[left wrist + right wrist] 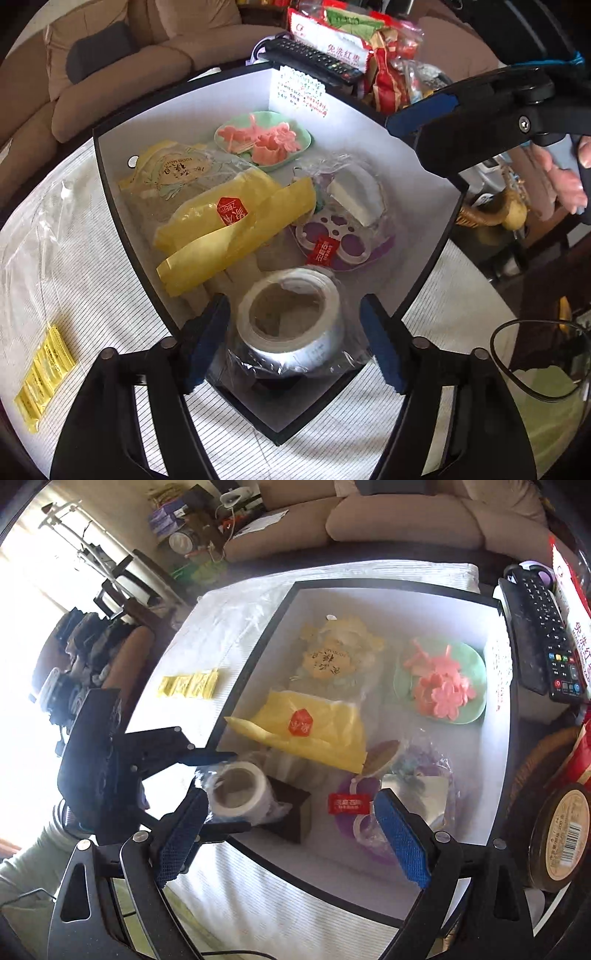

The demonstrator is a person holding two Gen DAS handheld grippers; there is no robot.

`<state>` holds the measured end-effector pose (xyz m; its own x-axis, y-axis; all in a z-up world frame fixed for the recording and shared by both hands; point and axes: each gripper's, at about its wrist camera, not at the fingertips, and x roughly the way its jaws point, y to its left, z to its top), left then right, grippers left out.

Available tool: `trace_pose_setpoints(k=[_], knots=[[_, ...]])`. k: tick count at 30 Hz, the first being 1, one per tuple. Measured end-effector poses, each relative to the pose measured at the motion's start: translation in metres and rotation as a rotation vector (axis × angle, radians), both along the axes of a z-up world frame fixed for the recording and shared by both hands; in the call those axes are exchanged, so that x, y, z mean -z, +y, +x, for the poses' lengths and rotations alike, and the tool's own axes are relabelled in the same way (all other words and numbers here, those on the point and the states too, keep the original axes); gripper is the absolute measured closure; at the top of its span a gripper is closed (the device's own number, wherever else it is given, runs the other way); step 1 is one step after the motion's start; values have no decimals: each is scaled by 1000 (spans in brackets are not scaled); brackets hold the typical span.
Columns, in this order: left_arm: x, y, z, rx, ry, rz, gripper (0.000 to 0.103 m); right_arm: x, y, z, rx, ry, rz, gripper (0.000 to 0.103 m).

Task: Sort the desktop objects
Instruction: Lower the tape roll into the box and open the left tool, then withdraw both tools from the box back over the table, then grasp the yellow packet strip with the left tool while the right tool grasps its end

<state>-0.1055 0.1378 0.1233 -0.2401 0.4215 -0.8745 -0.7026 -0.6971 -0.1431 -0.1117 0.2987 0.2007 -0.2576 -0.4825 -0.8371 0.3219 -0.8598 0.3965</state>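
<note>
Nearest the left wrist camera, the left gripper has its blue-padded jaws spread wide on either side of a roll of silver tape wrapped in clear plastic, neither pad touching it; the roll sits at the near corner of the white-lined, black-rimmed box, partly on a small dark block, as the right wrist view shows. In that view the right gripper also has its jaws parted and holds nothing, above the near edge of the box by a purple holed disc with a red label in clear wrap. Just beyond the tape lies a yellow bag with a red seal, and beside it to the right a crumpled clear bag with a white piece on the purple disc. Farther in, a clear packet with a yellow printed label lies on the left, and a green dish of pink flower-shaped pieces sits near the far wall. Outside the box, on the striped cloth to the left, a yellow strip of sachets lies well apart. Past the far rim rest a black remote control and red snack bags, with a tan sofa beyond.
</note>
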Motion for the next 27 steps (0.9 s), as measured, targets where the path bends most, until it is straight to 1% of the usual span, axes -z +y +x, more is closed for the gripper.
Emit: trace_pose_setpoints(k=[3, 7, 9, 11, 13, 14, 15, 17, 19, 21, 25, 27], knots=[[-16, -16, 3, -21, 30, 30, 21, 4, 0, -2, 7, -13, -11, 9], [-48, -59, -2, -93, 83, 97, 19, 12, -6, -2, 5, -31, -33, 9], [-60, -87, -10, -151, 113, 111, 15, 17, -13, -4, 2, -30, -23, 9], [-67, -121, -20, -218, 123, 121, 13, 24, -22, -7, -3, -47, -14, 9], [-69, -158, -33, -300, 132, 119, 8, 29, -33, -11, -5, -56, 4, 9], [-68, -178, -39, -346, 147, 108, 4, 28, -40, -11, -12, -40, 21, 9], [-66, -199, -45, -395, 157, 98, 2, 24, -48, -12, -26, -13, 41, 9], [-56, -241, -55, -498, 162, 82, 0, 15, -69, -13, -66, 37, 76, 9], [-40, -282, -62, -596, 160, 75, 0, 8, -92, -17, -103, 60, 67, 9], [-20, -316, -69, -681, 141, 62, 0, 1, -118, -23, -134, 81, 62, 9], [19, -372, -78, -813, 75, 75, 0, -4, -174, -42, -174, 110, 46, 9], [33, -394, -79, -851, 55, 83, 0, -1, -203, -53, -188, 116, 38, 9]])
